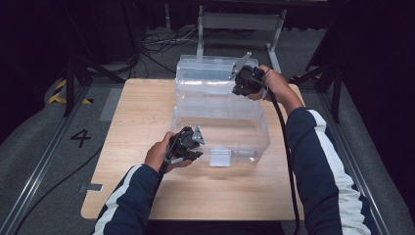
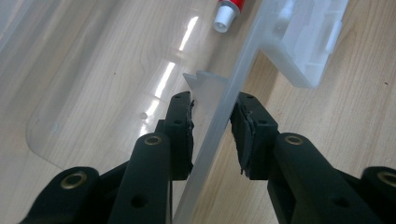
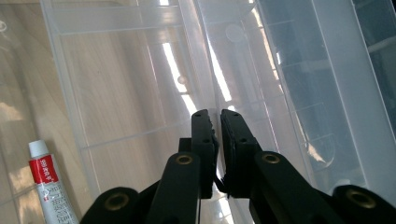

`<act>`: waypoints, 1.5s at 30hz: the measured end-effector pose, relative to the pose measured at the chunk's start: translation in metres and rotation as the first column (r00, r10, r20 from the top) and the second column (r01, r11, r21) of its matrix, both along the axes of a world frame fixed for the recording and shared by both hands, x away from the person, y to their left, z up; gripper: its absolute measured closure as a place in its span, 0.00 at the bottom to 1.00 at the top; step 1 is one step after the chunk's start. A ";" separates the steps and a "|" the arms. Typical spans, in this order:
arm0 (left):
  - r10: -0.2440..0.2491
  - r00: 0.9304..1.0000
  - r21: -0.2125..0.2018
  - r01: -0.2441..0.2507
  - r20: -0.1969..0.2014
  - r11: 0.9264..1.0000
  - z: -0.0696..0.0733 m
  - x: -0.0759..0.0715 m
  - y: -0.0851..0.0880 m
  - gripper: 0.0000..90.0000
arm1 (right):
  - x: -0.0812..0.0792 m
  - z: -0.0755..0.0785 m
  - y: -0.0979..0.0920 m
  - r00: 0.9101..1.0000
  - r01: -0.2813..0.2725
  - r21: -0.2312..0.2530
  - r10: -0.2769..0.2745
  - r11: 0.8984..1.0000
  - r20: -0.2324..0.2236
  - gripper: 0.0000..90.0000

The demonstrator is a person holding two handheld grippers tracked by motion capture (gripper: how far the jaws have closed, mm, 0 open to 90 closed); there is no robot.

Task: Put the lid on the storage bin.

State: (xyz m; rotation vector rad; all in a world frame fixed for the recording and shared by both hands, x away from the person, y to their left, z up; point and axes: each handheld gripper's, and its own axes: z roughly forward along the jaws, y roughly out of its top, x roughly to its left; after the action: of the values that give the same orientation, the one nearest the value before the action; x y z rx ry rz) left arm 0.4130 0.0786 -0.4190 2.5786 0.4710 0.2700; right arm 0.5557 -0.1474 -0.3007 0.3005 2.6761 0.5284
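High view: box (image 1: 220,127) stands open, left gripper (image 1: 193,147) straddling its front wall, right gripper (image 1: 242,81) clamped on the lid (image 1: 205,73); closing looks left.

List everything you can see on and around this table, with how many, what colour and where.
Storage box: one, clear plastic, middle of the table, open.
Box lid: one, clear plastic, raised at the far side of the box.
Latch: one, clear, on the near wall of the box.
Tube: one, white with a red band, lying inside the box.
Table: one, light wood.
Floor marking: one, a black 4, left of the table.
Cables: several, black, on the floor beyond the table.
Left gripper: one, black, jaws astride the box's near wall.
Right gripper: one, black, clamped on the lid's edge.
Sleeves: two, navy with white stripes.
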 end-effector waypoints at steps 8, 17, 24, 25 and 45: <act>0.001 1.000 0.002 -0.001 -0.004 1.000 0.000 0.000 0.000 0.77 | -0.004 0.001 0.000 1.000 -0.009 0.003 0.009 1.000 0.005 0.95; 0.003 1.000 0.004 -0.003 -0.007 1.000 0.000 0.000 0.000 0.77 | -0.008 0.002 0.000 1.000 -0.015 0.004 0.015 1.000 0.011 0.95; 0.006 1.000 0.004 -0.006 -0.008 1.000 0.000 0.000 -0.001 0.76 | -0.013 0.004 0.000 0.999 -0.030 -0.005 0.030 1.000 0.013 0.95; 0.006 1.000 0.006 -0.006 -0.006 1.000 0.000 0.000 -0.001 0.76 | -0.013 0.004 0.000 0.999 -0.033 -0.006 0.033 0.999 0.015 0.95; 0.013 1.000 0.005 -0.013 -0.005 1.000 0.000 0.000 -0.001 0.75 | -0.027 0.005 0.000 0.997 -0.062 0.000 0.061 0.998 0.038 0.95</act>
State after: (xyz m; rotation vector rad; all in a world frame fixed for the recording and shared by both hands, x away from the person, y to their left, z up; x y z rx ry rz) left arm 0.4130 0.0772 -0.4193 2.5825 0.4899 0.2693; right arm 0.5283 -0.1476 -0.2957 0.2069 2.6557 0.5483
